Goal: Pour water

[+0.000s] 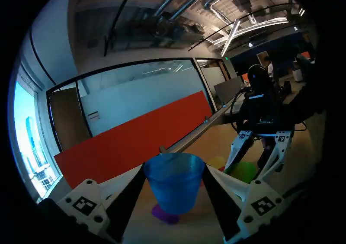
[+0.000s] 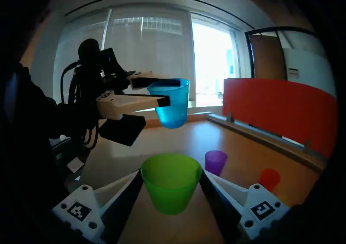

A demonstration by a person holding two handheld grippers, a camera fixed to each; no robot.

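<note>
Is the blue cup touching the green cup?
Apart. The right gripper view shows the blue cup held up by the left gripper, with table visible between it and the green cup lower down.

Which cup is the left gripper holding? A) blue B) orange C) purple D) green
A: the blue cup sits clamped between the fingers of the left gripper. The green cup is in the right gripper, while the purple cup and the orange cup stand on the table.
</note>
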